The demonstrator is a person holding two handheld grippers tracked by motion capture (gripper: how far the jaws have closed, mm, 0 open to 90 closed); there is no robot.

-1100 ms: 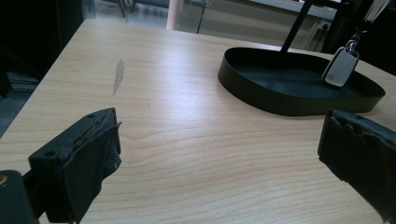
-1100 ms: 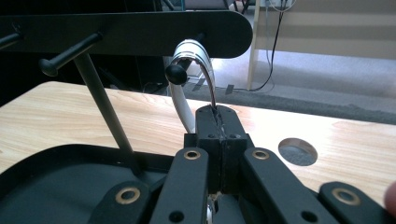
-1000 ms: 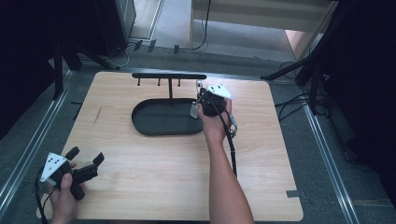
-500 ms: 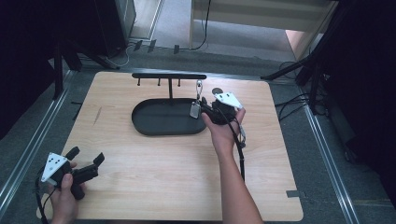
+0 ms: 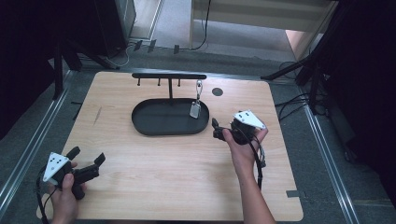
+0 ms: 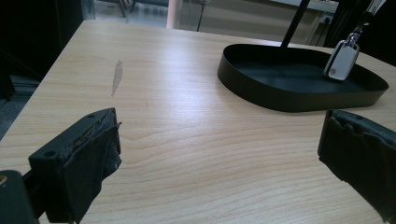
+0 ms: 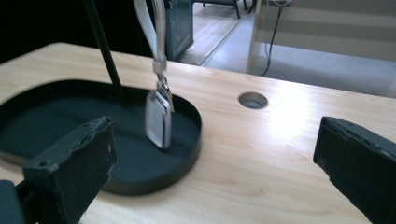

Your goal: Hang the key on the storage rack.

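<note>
Risk now is swing: key fob (image 5: 195, 110) hangs by its strap from the stand's end hook (image 5: 199, 84), over the black tray (image 5: 154, 125). My right gripper (image 5: 215, 129) has just been opening, jaws spread, empty, beside the tray. Any brush could unhook it. Left gripper (image 5: 86, 160) spread, well apart.

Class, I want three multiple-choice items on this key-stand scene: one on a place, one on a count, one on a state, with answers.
1. Where does the small silver key fob hang?
A. from the black T-shaped metal stand
B. on the wooden table
C. in the left claw

2. How many bare short pegs show under the stand's bar?
A. one
B. three
C. five

3. How are the right claw's jaws?
A. shut on the fob
B. shut on nothing
C. open, holding nothing

Answers: 1 A, its strap runs up to the bar above the black oval tray; 2 B, three pegs hang left of the strap; 3 C, its jaws stand wide apart, short of the fob.
</note>
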